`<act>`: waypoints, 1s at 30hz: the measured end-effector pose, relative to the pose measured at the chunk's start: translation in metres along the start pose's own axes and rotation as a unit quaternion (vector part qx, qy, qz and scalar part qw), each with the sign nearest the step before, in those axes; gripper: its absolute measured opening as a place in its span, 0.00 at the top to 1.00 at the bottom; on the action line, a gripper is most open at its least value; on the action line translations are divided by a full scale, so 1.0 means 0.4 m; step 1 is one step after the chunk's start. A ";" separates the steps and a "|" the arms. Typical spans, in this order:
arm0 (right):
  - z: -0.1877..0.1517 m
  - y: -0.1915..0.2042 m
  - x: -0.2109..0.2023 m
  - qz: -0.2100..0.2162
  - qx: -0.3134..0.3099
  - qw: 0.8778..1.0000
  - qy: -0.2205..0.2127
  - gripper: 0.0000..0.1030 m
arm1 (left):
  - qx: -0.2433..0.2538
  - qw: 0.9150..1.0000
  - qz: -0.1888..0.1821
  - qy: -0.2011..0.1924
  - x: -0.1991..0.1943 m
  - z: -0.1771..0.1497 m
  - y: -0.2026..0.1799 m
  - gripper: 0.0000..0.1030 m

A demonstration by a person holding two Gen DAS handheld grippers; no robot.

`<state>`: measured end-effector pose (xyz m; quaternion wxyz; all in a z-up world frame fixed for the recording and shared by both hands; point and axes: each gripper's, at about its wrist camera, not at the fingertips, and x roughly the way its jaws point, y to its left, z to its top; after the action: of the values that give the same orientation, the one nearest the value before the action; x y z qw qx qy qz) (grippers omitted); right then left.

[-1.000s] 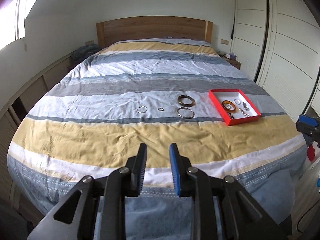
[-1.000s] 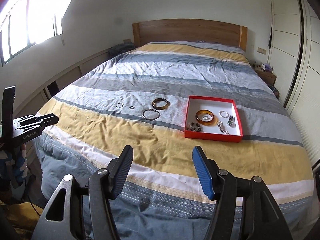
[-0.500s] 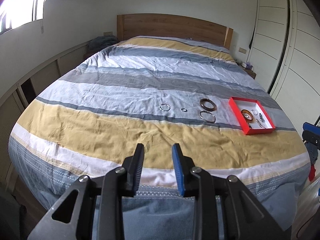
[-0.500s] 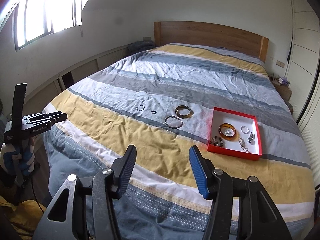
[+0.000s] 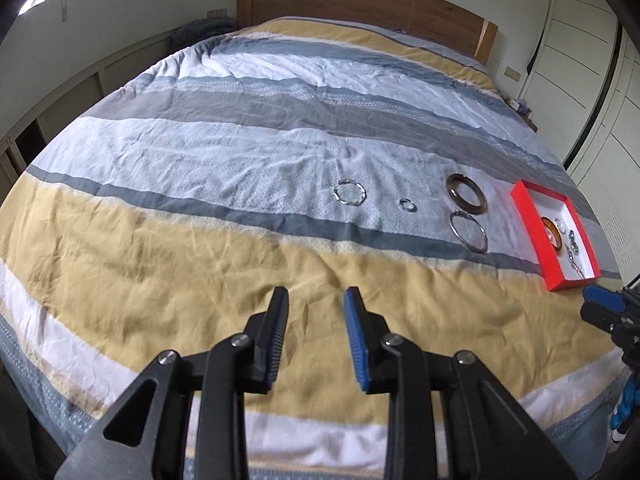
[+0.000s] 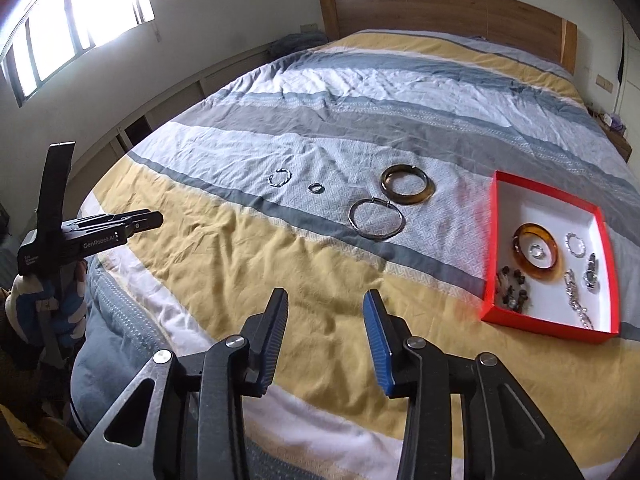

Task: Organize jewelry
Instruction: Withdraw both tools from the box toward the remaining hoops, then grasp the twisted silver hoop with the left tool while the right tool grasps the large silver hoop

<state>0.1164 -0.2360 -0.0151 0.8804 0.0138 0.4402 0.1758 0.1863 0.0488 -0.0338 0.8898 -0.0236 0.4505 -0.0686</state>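
Looking along the left gripper [image 5: 314, 332] in the left wrist view, its fingers stand a little apart with nothing between them, slightly wider than a second ago. The striped quilt [image 5: 200, 264] now fills far more of the view than it did then, so this hand has come forward and lower over the foot of the bed. Four loose pieces lie on the pale band: a twisted silver bracelet [image 5: 349, 192] at about 12 o'clock from the fingertips, a small silver ring [image 5: 408, 205] just right of it, and toward 1 o'clock a dark brown bangle [image 5: 466, 199] with a thin silver hoop bangle [image 5: 468, 232] just below it. The red cardboard tray [image 5: 534, 240] sits at 2 o'clock, the right gripper's tip [image 5: 600, 304] just below it.

From the right wrist view, the right gripper [image 6: 326, 336] is also spread and empty. It too has closed in: the tray [image 6: 491, 248] has grown and slid to 2 o'clock, showing an amber bangle [image 6: 536, 272], dark beads [image 6: 512, 284], a chain [image 6: 576, 300] and small rings already inside. The silver hoop [image 6: 375, 220] lies at 12 o'clock, nearest the fingers, the brown bangle [image 6: 407, 185] just beyond, the ring [image 6: 315, 187] and twisted bracelet [image 6: 280, 178] toward 11 o'clock.

Both hands seem to be approaching; four pieces remain to be boxed, and the hoop looks the likeliest next pick.
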 end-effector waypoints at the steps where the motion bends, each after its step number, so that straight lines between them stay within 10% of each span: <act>1: 0.011 -0.008 0.029 0.005 0.001 1.000 0.003 0.64 | -0.001 1.000 -0.003 0.003 0.028 0.019 -0.003 0.74; 16: 0.170 -0.096 0.369 0.059 -0.004 0.998 0.035 0.69 | -0.001 0.998 -0.051 0.028 0.328 0.196 -0.018 0.74; 30: 0.161 -0.124 0.488 0.093 0.010 0.994 0.060 0.69 | 0.027 0.998 -0.021 0.051 0.452 0.194 -0.062 0.76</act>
<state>0.2887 -0.2111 -0.1351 0.8318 0.0530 0.4912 0.2530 0.3517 -0.0033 -0.1295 0.8646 -0.0051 0.4924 -0.1003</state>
